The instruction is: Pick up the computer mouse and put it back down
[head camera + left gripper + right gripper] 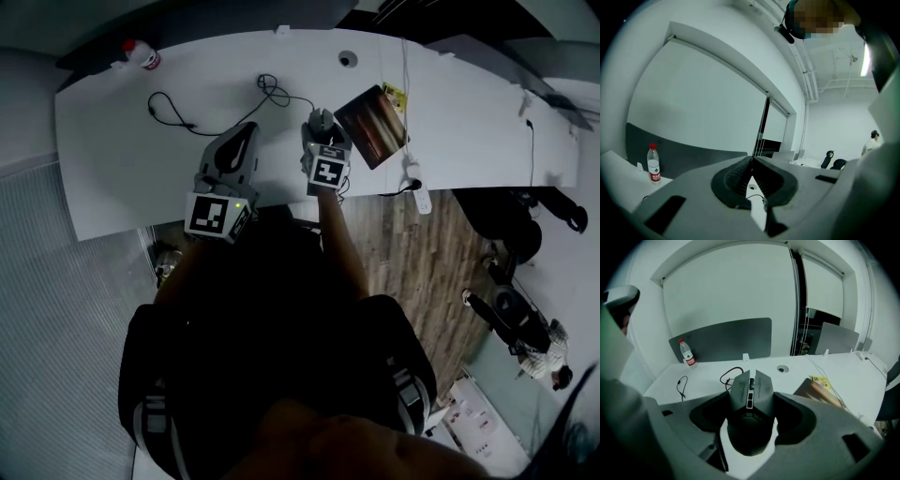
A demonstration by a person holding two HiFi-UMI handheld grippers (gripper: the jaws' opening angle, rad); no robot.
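Note:
A dark grey computer mouse (322, 118) (754, 383) sits between the jaws of my right gripper (323, 133) (751, 401), which is shut on its sides over the white table (122, 159). Whether the mouse rests on the table or hangs just above it I cannot tell. Its black cable (274, 91) runs back across the table. My left gripper (246, 133) (751, 161) is to the left of the mouse, apart from it, near the table's front edge. Its jaws meet at the tips with nothing between them.
A water bottle (141, 54) (687, 353) with a red cap stands at the back left. A loose black cable (169, 111) lies left of centre. A brown pad (373, 124) (818, 392) lies right of the mouse. A white power strip (420, 192) hangs over the front edge.

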